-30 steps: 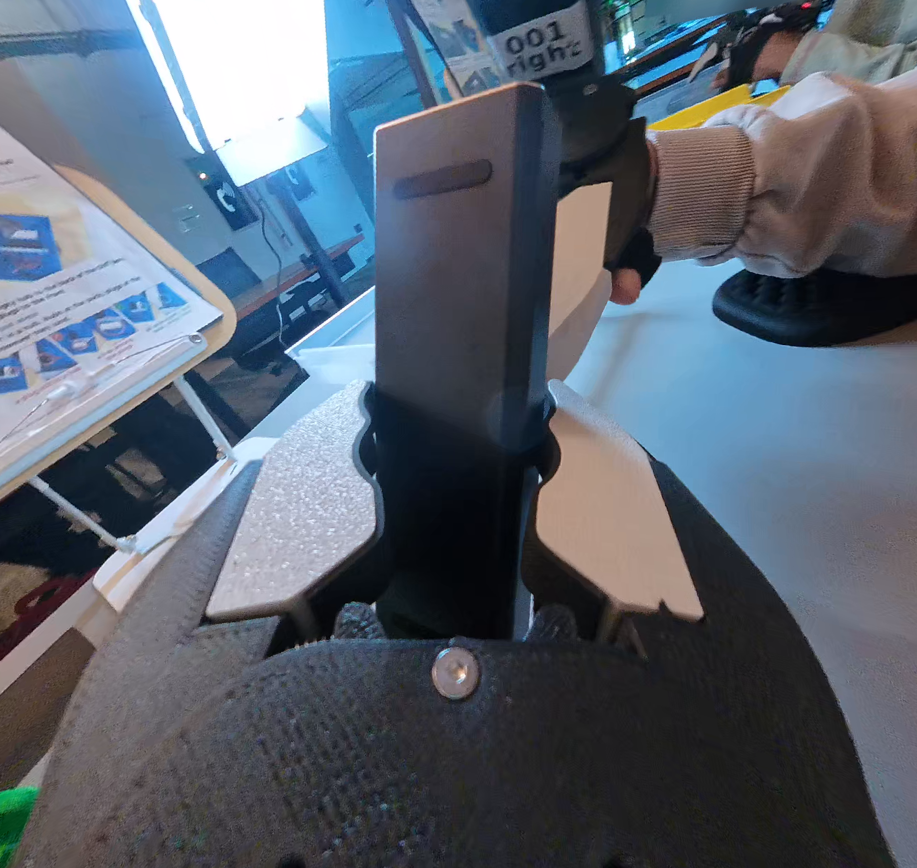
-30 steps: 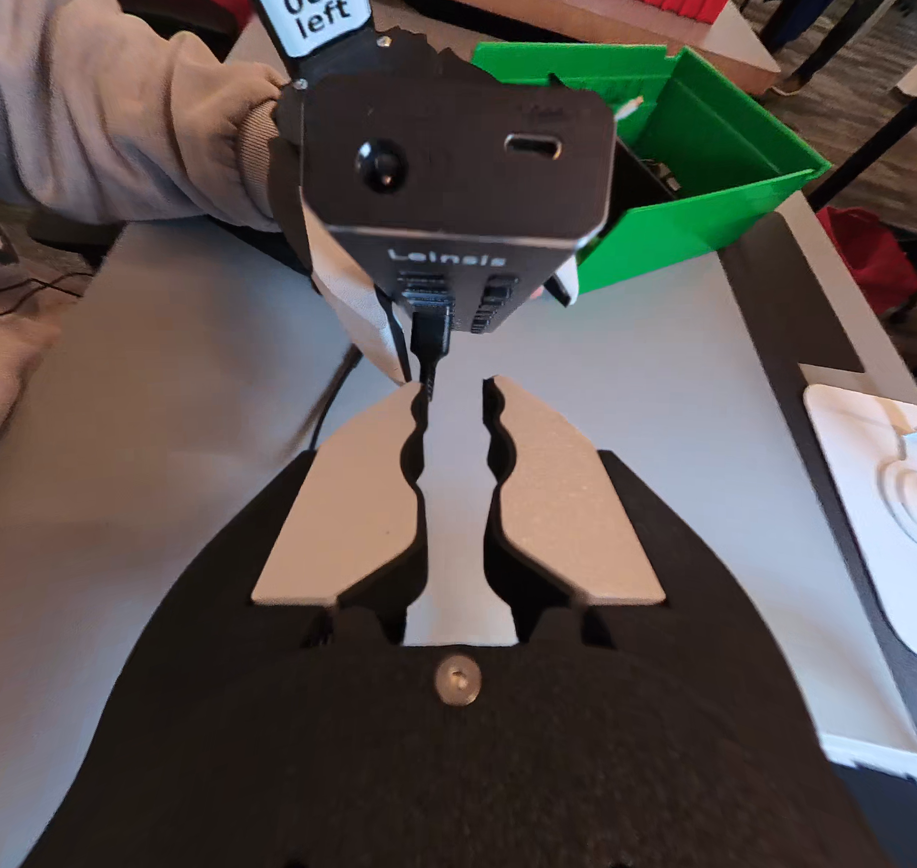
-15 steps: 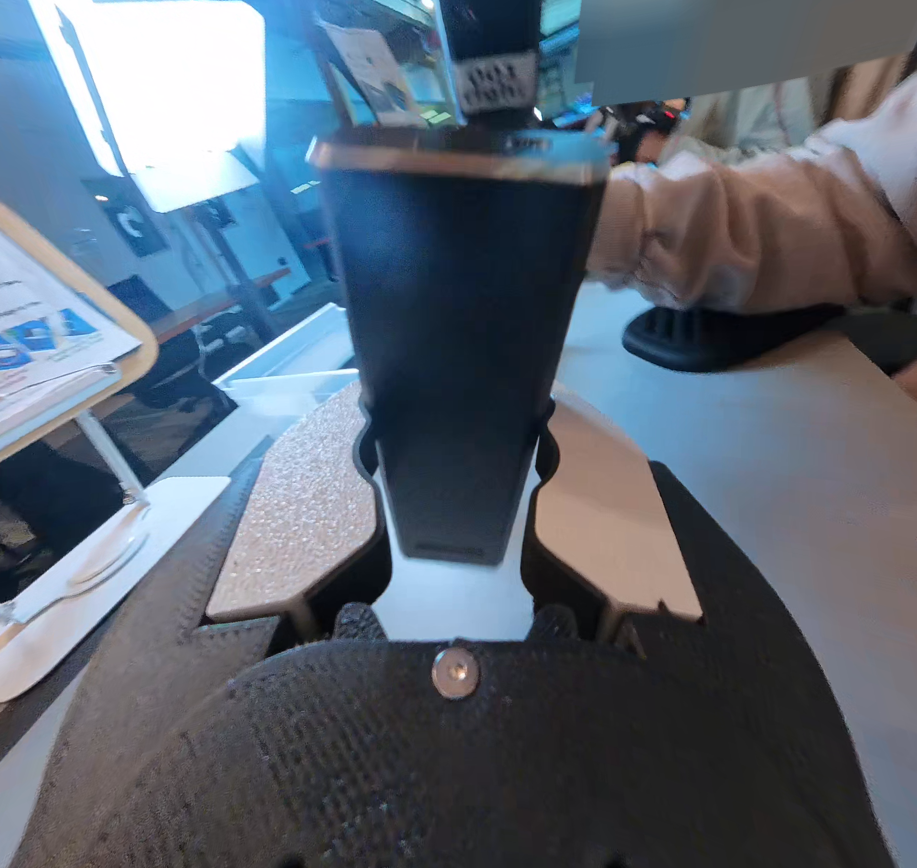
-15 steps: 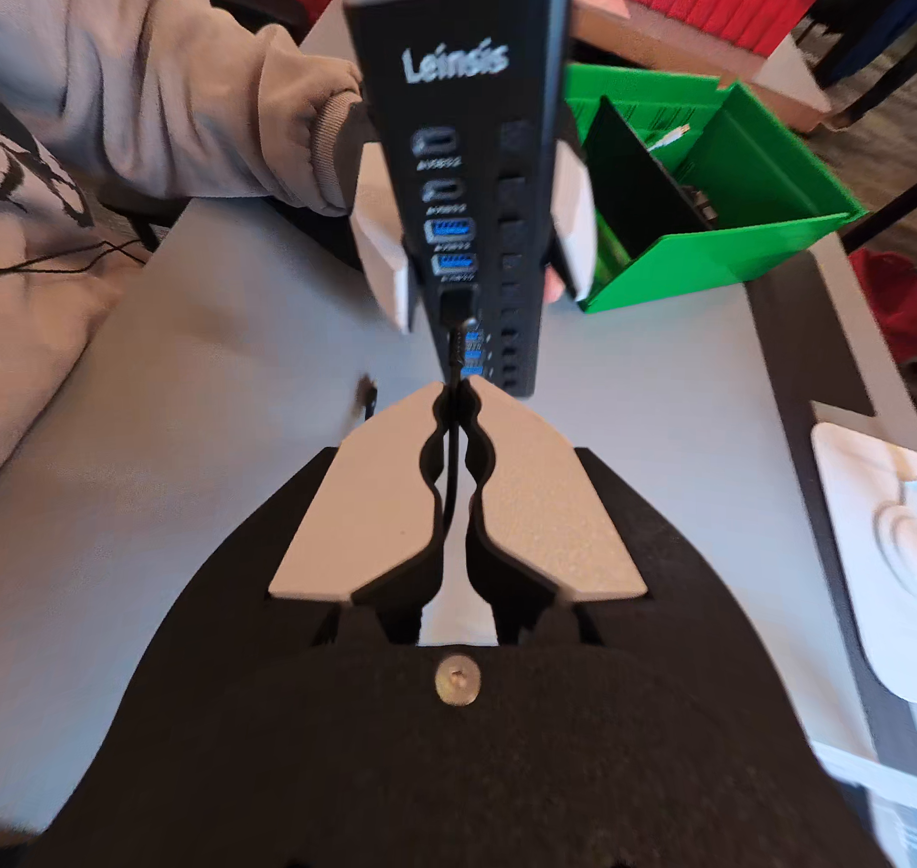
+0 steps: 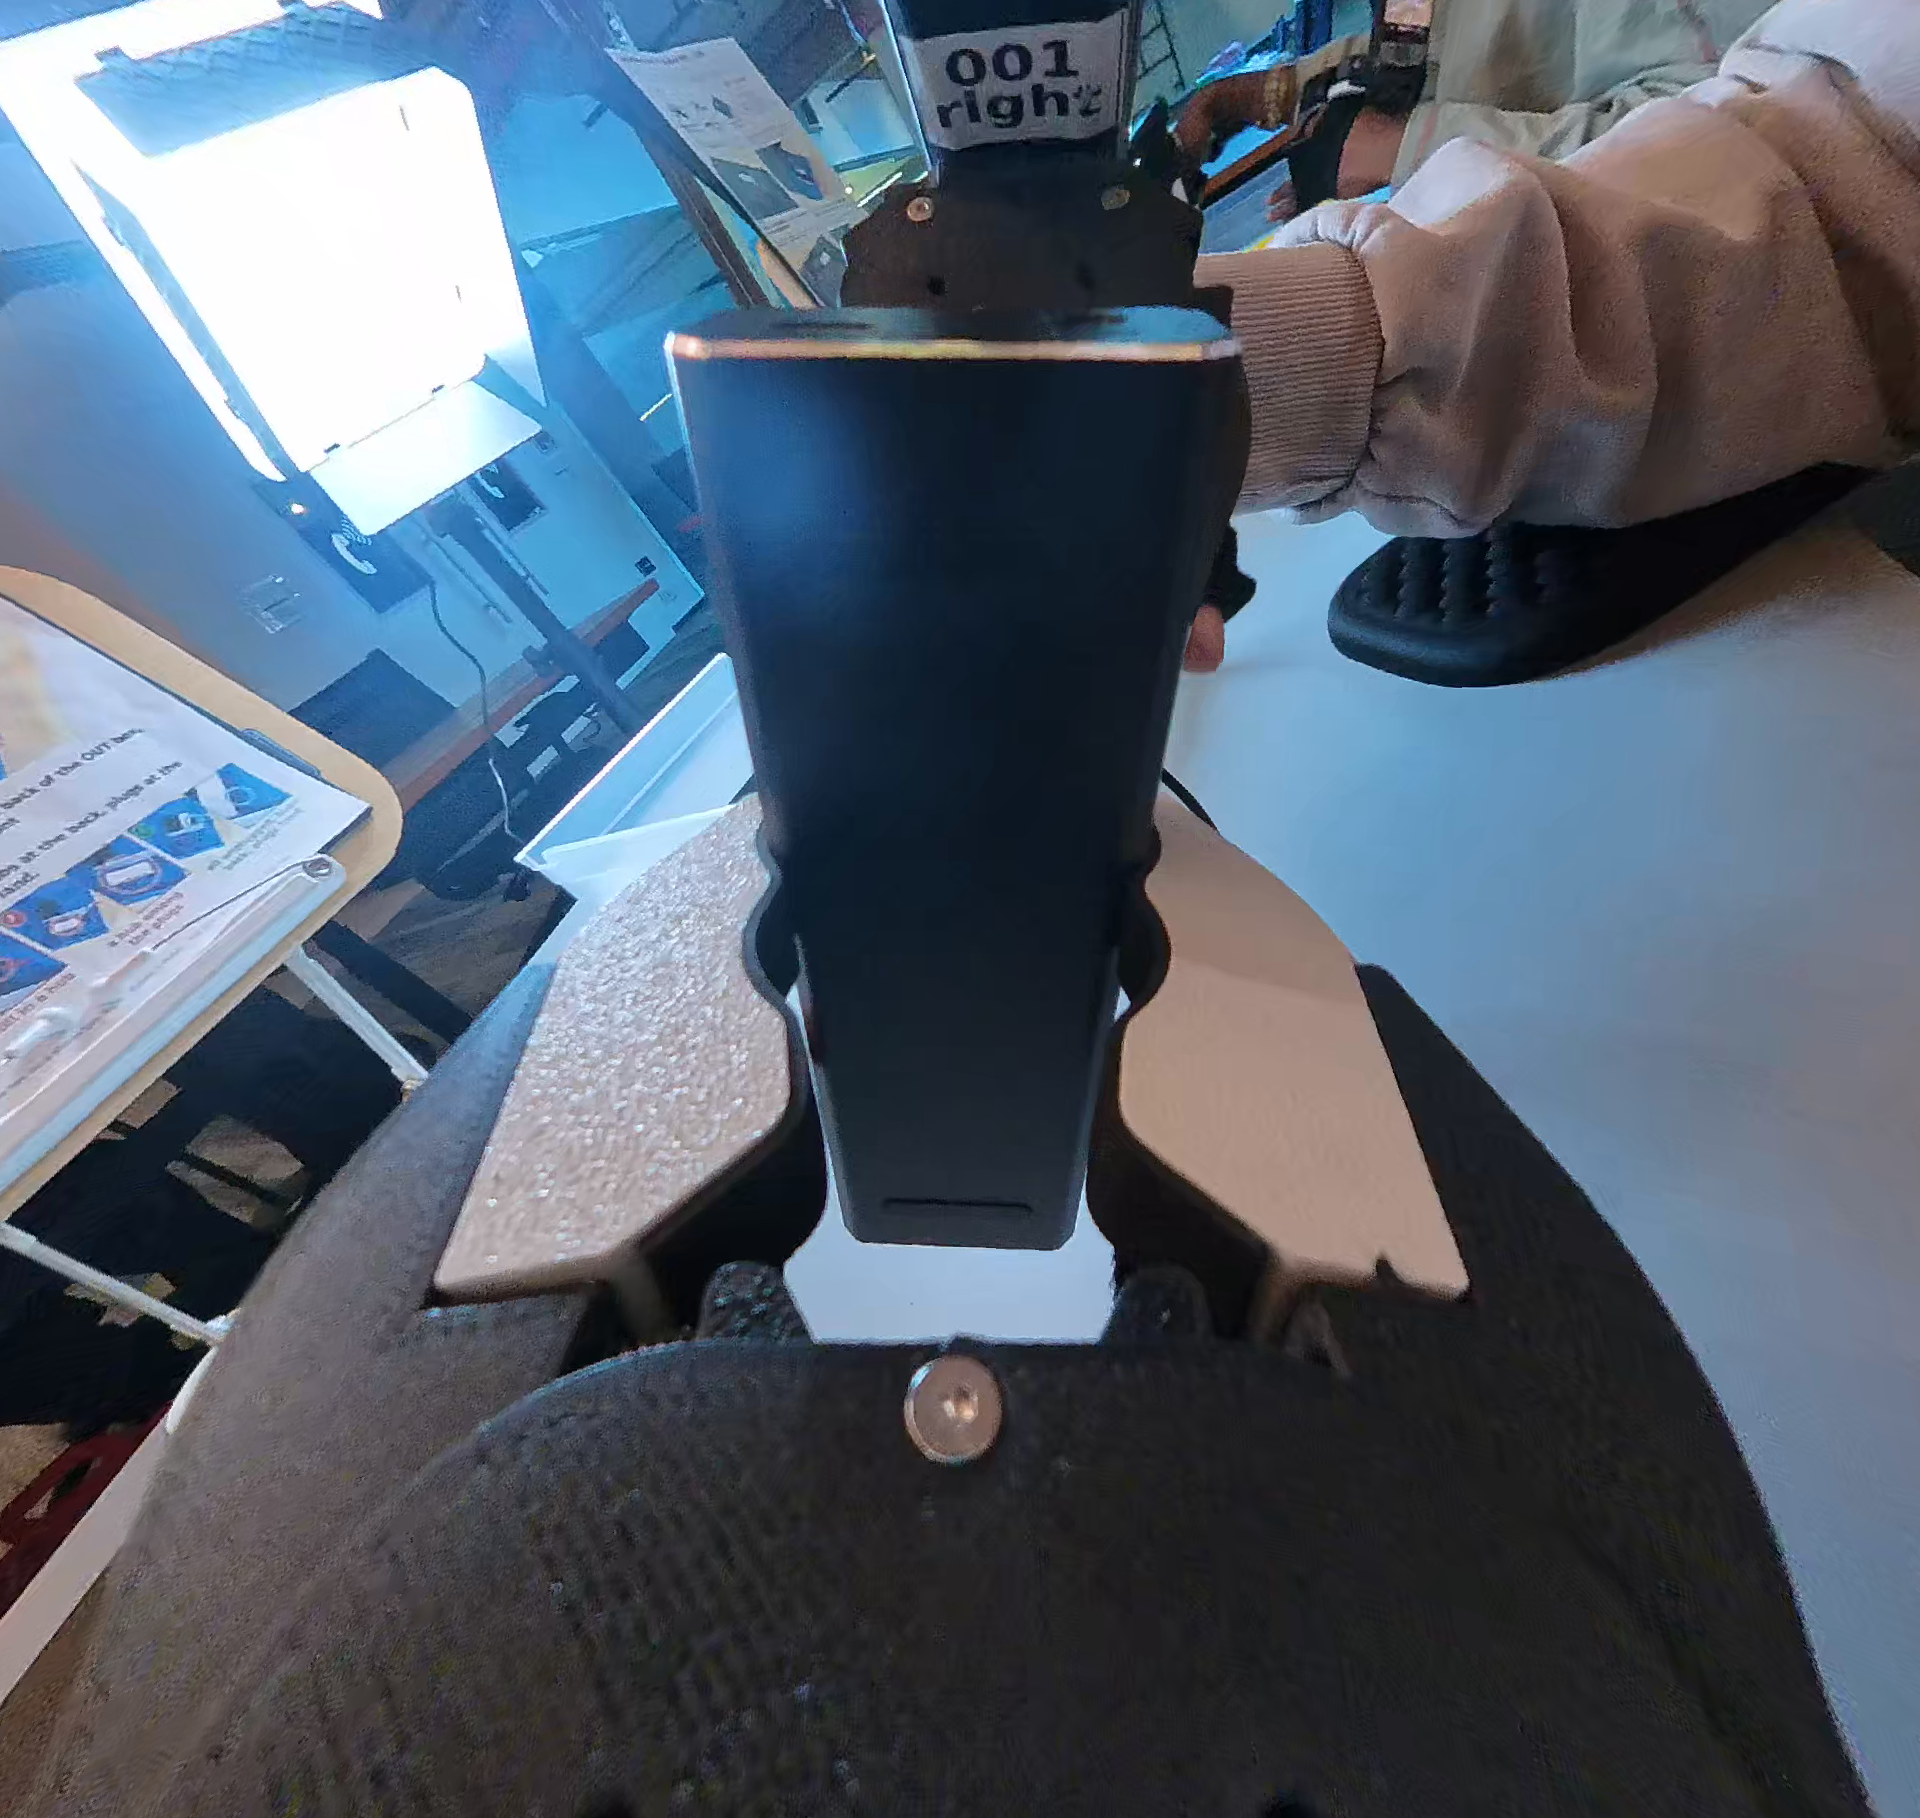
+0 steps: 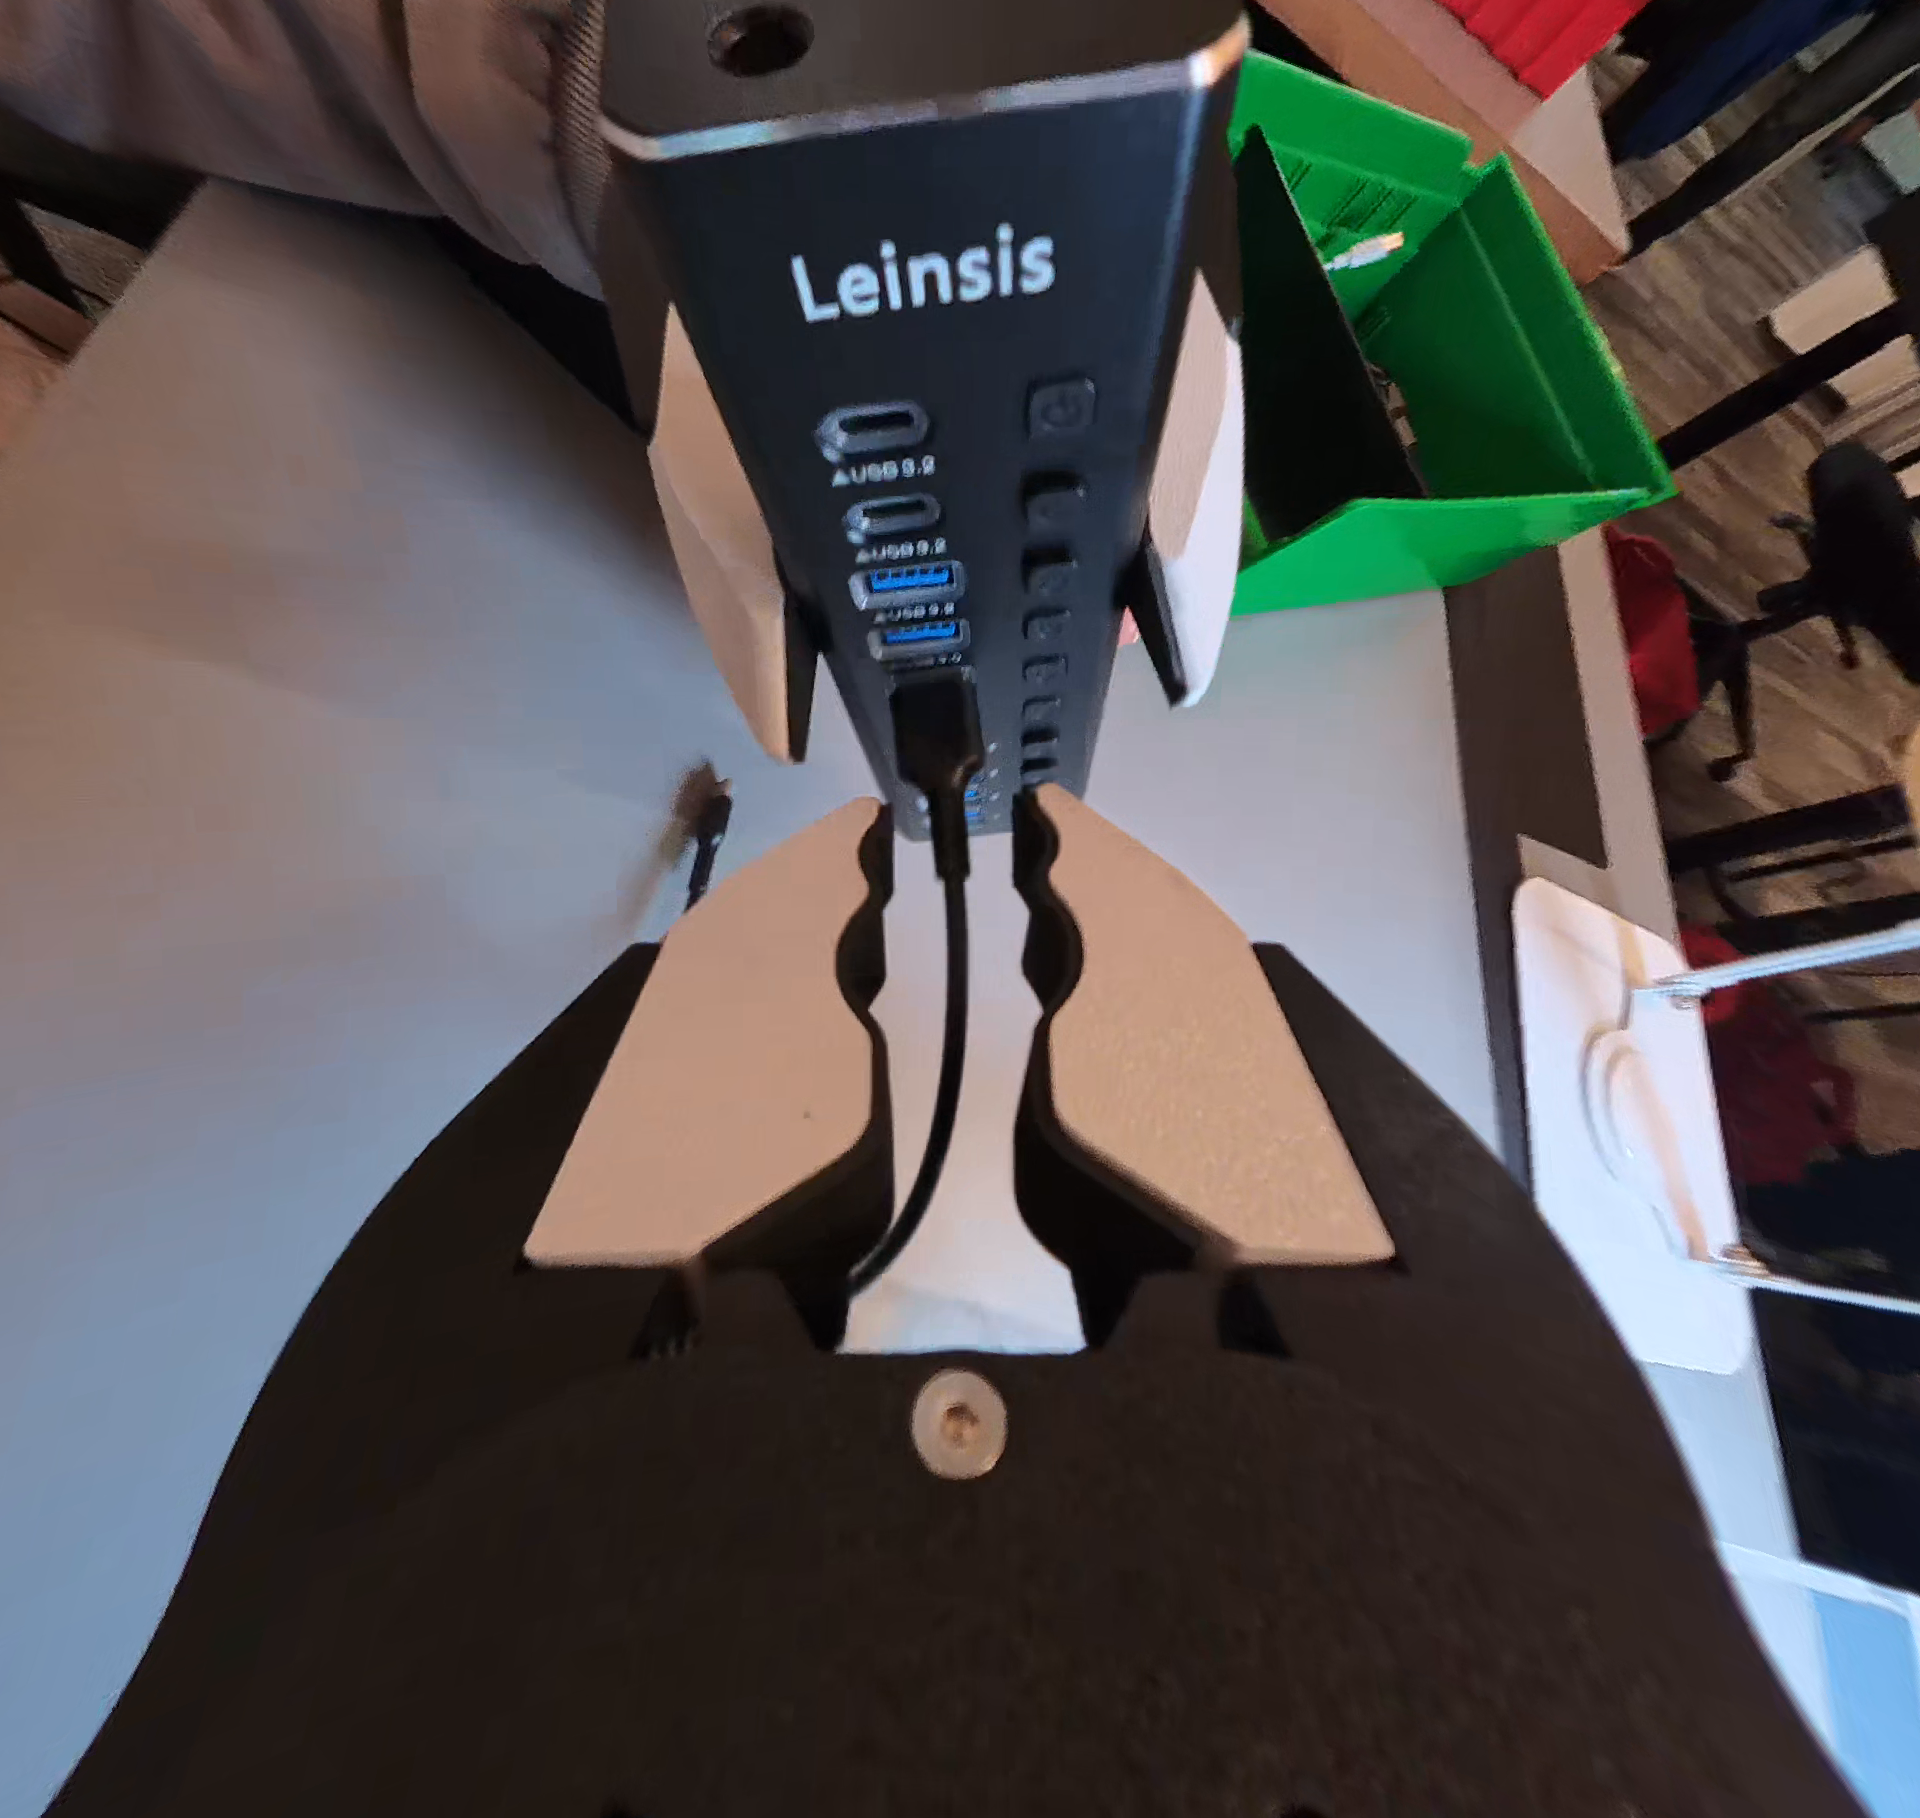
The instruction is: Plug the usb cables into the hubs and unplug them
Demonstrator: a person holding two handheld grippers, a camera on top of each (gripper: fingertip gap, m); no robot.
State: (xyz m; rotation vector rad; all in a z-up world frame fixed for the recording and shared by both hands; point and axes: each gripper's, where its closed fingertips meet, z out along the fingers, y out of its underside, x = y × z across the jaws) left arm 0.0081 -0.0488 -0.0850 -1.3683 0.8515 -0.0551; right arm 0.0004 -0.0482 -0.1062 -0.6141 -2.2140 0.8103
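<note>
Left claw (image 5: 951, 895) upright round hub (image 5: 956, 729); right claw (image 6: 956, 833) agape.

1. The hub (image 5: 951, 781) fills the gap between the left fingers (image 5: 644, 1072), which clamp its sides; nothing else can pass there.
2. The right fingers (image 6: 758, 1030) stand apart, and only the cable (image 6: 940, 1020) runs down the gap between them, plugged into the hub's port face.
3. The right gripper (image 5: 1023, 251) sits just behind the hub in the left wrist view, blocking that side.
4. The worktop (image 6: 312, 729) left of the hub is bare but for a loose cable end (image 6: 707, 828).
5. To the right, a green bin (image 6: 1455, 438) stands near the hub.
6. A black pad (image 5: 1538, 605) and a sleeve (image 5: 1558, 345) occupy the worktop's far side in the left wrist view.
</note>
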